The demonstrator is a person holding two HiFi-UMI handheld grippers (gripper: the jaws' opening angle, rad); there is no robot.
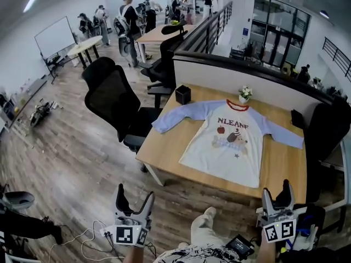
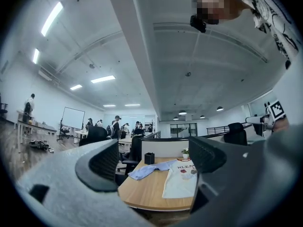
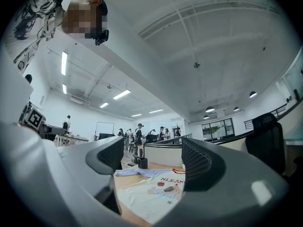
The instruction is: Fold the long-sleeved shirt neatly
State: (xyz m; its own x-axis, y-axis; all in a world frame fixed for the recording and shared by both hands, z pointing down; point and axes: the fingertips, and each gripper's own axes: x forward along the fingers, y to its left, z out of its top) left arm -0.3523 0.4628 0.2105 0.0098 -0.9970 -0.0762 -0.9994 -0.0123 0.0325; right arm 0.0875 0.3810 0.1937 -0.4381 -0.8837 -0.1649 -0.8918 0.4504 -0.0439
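Holding left claw [image 1: 135, 195] and right claw [image 1: 276, 190] gaping, empty, short of near edge of wooden bench [image 1: 164, 149]. Seeing white, blue-sleeved long-sleeved shirt [image 1: 230, 144] spread flat, ready for first fold.

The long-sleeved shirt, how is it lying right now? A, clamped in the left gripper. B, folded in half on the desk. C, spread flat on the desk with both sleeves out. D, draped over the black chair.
C: the long-sleeved shirt lies flat, print up, on the desk with both sleeves stretched out, while the left gripper and right gripper are open, empty and short of the desk.
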